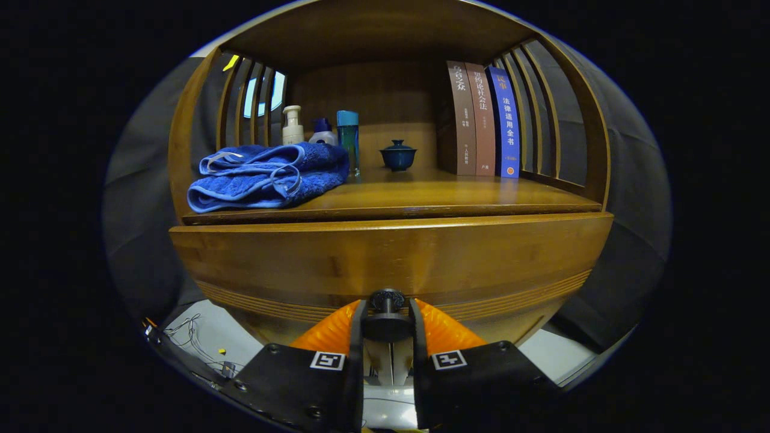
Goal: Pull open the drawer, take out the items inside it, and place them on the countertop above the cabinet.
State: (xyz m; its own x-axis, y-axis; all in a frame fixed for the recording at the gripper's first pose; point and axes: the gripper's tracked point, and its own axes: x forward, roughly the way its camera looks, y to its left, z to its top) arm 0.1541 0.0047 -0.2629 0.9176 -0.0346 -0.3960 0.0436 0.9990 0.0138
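Tongs [387, 314]: one, closed on one drawer knob [387, 299]. Beyond, on desk [457, 195]: one folded towel [267, 175], three bottles [293, 125], one lidded cup [397, 154], three books [485, 119].

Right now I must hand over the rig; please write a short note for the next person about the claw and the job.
Claw: both orange fingers closed on the small dark round knob of the brown wooden drawer front.
Drawer: looks shut or barely open; its inside is hidden.
Countertop holds a folded blue towel, bottles, a blue lidded cup and three books.
Done: knob gripped.
Left: pull drawer open, move its items up.
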